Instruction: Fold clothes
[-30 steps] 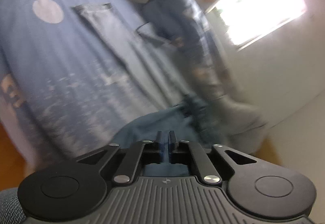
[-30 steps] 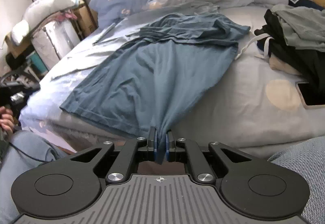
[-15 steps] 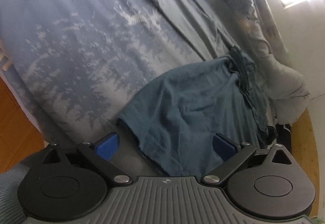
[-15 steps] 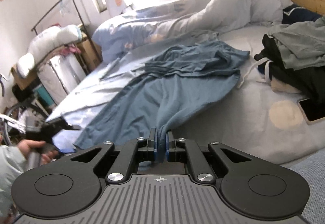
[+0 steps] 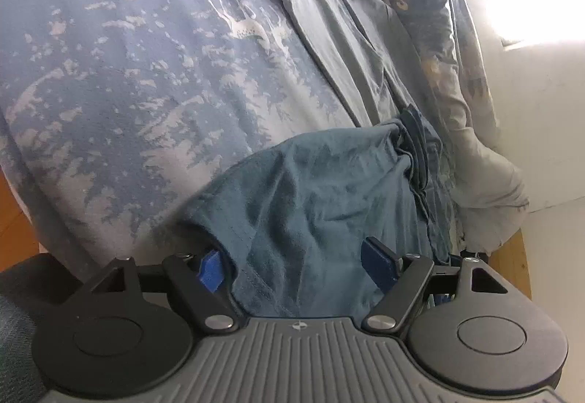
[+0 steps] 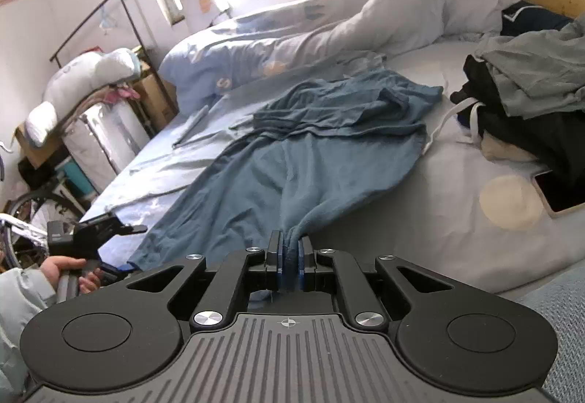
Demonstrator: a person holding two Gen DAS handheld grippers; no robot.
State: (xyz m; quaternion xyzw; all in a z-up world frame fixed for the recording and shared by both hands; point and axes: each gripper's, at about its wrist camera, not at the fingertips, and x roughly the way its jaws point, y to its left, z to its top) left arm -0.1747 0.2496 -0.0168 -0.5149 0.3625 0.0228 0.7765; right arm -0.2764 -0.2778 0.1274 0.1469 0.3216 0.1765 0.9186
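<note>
Left hand-held gripper [image 5: 298, 266] closing, jaws still apart, over hem of teal cotton garment [image 5: 321, 205], pads not pressing; garment lies on blue printed bedsheet [image 5: 128, 74].

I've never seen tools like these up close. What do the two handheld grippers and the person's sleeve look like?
Both grippers, left and right, look alike: matte black, a ribbed grey top plate with a small crosshair mark, two round black discs at the sides, silver screws on angled black link arms, and blue pads on the fingers. No cables are visible. The sleeve by the left hand is pale, light-coloured cloth.
</note>
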